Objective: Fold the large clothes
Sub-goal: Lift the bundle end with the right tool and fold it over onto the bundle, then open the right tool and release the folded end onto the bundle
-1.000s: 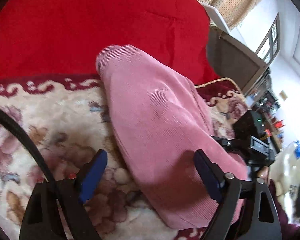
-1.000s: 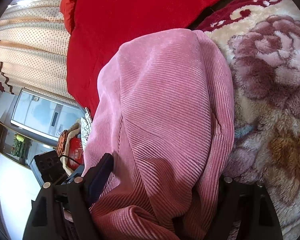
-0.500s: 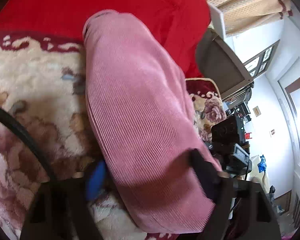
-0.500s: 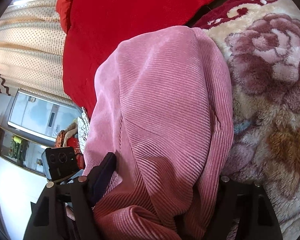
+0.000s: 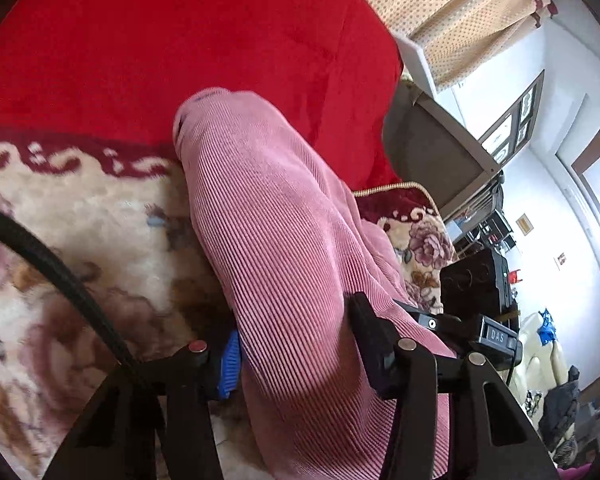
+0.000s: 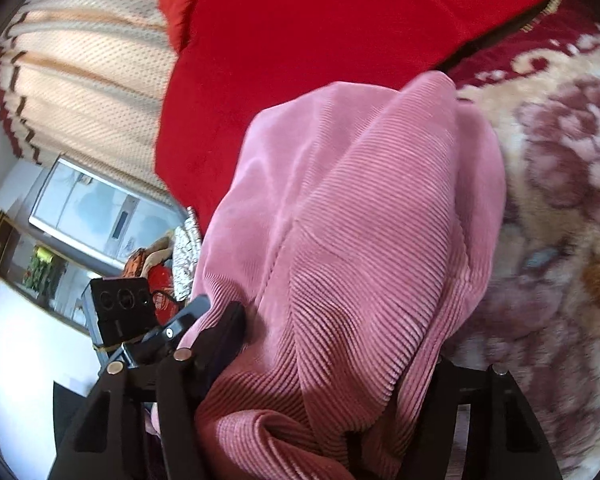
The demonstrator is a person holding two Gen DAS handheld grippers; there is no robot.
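Note:
A pink corduroy garment (image 5: pixel 284 248) lies folded in a long band over a floral plush blanket (image 5: pixel 80 216). My left gripper (image 5: pixel 296 354) is shut on the garment's near end, cloth bulging between its jaws. In the right wrist view the same garment (image 6: pixel 360 240) fills the middle. My right gripper (image 6: pixel 332 364) is shut on its other near end, with cloth bunched between the jaws; the right finger is mostly hidden under the cloth. The garment's far end rests by a red cover (image 5: pixel 180 40).
The red cover (image 6: pixel 320 20) spreads behind the blanket (image 6: pixel 560 200). The other gripper's black camera body (image 5: pixel 476 284) shows at the right of the left wrist view, and at lower left in the right wrist view (image 6: pixel 120 308). Curtains (image 6: pixel 80 92) and room furniture lie beyond.
My left jaws have closed from wide open onto the garment. Both grippers have lifted and shifted with the cloth, which now bunches more on the right side.

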